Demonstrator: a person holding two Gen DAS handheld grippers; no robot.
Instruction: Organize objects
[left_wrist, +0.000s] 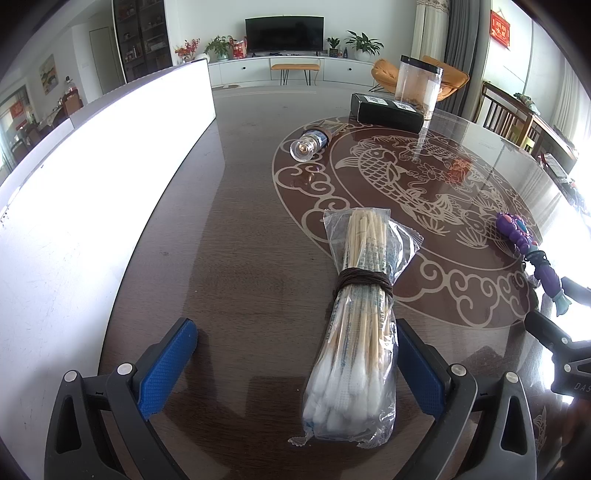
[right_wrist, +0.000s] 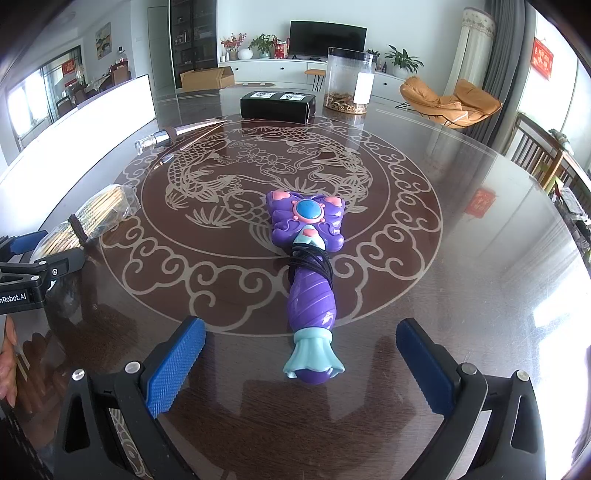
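Note:
A bag of cotton swabs, tied with a brown band, lies on the dark table. My left gripper is open around its near end; the bag lies close to the right finger. The bag also shows in the right wrist view. A purple toy wand with a butterfly head and black cord around its handle lies on the table. My right gripper is open with the wand's teal end between the fingers, not touching. The wand also shows in the left wrist view.
A white box stands along the left. A small bottle lies on its side farther back. A black box and a clear jar stand at the far side. Chairs line the right edge.

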